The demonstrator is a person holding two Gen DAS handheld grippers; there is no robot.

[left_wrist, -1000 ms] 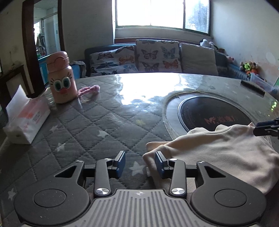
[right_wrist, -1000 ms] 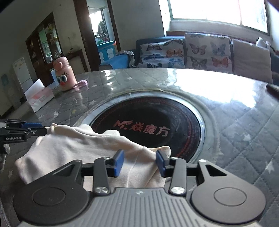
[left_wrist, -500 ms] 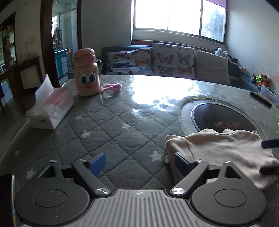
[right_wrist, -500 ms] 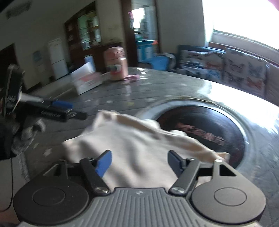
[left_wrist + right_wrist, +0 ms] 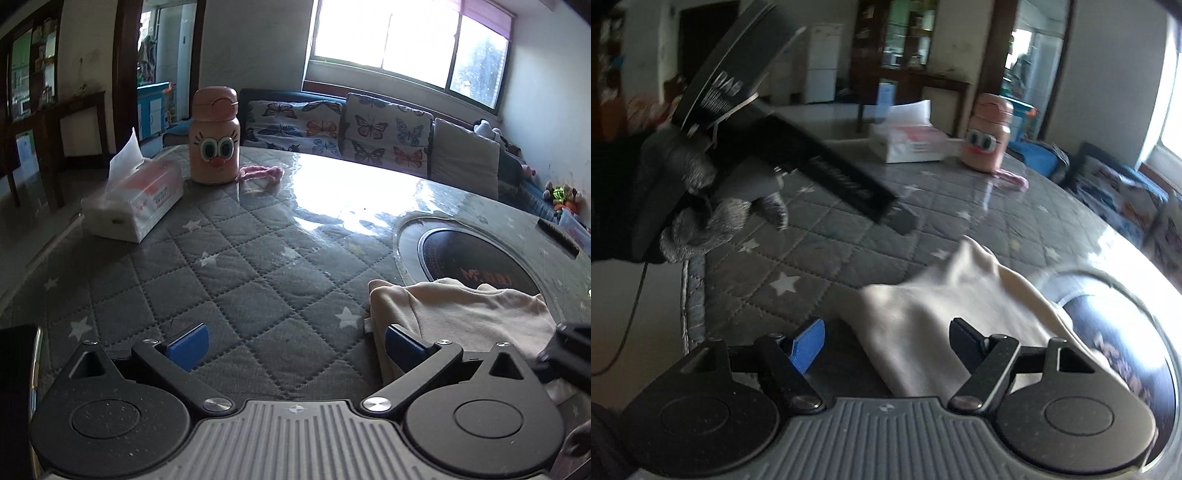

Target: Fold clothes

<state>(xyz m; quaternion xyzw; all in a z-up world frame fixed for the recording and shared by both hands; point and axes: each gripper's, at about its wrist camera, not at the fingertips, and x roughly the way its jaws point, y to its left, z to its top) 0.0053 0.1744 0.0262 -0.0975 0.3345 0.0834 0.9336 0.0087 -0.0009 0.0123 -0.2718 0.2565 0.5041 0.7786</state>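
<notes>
At the lower right of the left wrist view, the cream garment (image 5: 476, 314) lies bunched on the quilted table (image 5: 229, 280), partly over the round dark inset (image 5: 480, 258). It looks soft, light and limp; an edge or corner suits gripping. Left gripper (image 5: 295, 341) and right gripper (image 5: 888, 338) fingers are spread apart, empty.

Sunlit living room behind a quilted worktop (image 5: 229, 280)

A bright window (image 5: 406, 44) glares above a sofa (image 5: 369, 129) with butterfly cushions; dark wooden cabinets (image 5: 905, 44) line the far wall.
</notes>
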